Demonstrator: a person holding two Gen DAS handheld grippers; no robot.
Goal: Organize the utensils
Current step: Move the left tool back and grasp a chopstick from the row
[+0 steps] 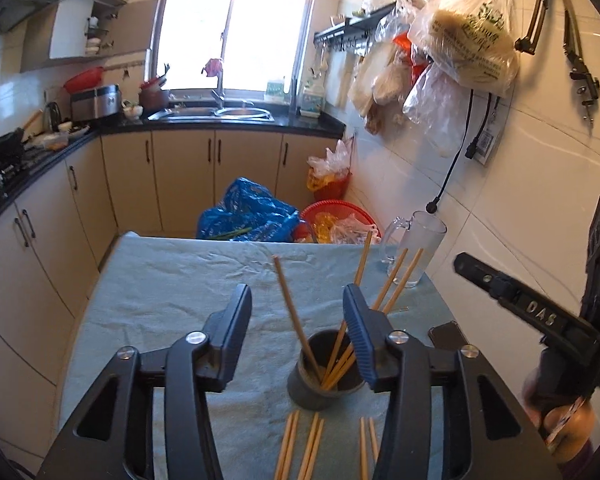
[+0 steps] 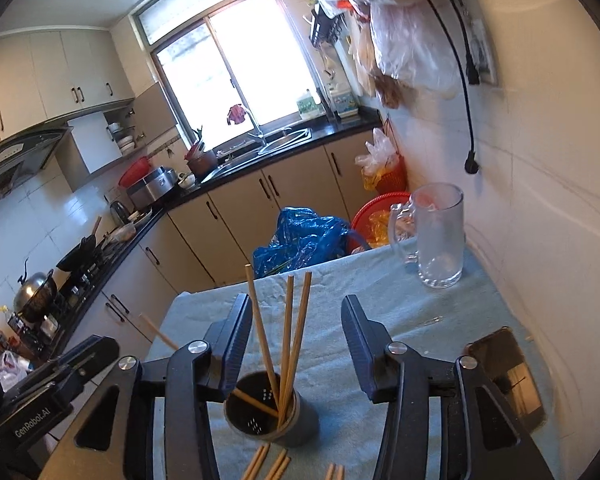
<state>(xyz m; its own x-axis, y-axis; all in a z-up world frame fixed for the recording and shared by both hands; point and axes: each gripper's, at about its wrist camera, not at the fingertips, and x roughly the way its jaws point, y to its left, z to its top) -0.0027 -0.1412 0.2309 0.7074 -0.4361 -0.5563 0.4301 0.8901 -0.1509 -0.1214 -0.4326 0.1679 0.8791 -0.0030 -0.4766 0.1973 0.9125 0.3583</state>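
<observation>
Both claws were seen hanging above the blue-grey cloth (image 1: 172, 280), each with its jaws standing apart and nothing pinched between the pads. The left gripper (image 1: 296, 340) and the right gripper (image 2: 296, 344) were both aimed down over the dark holder (image 1: 320, 376), which stood upright near the table's front edge with several chopsticks (image 2: 288, 332) leaning out of it.

The relation that mattered: the loose chopsticks (image 1: 300, 444) were lying flat on the cloth just in front of the holder, below and nearer than the fingertips, their long axes running roughly along each claw's line of pointing. The left-hand pairs were judged closer to the left gripper, the right-hand pair (image 1: 366, 446) about equally near either.

The sticks were seen as slim, pale wood, plain and straight. A glass mug (image 2: 440, 236) was standing well apart, at the far corner.
</observation>
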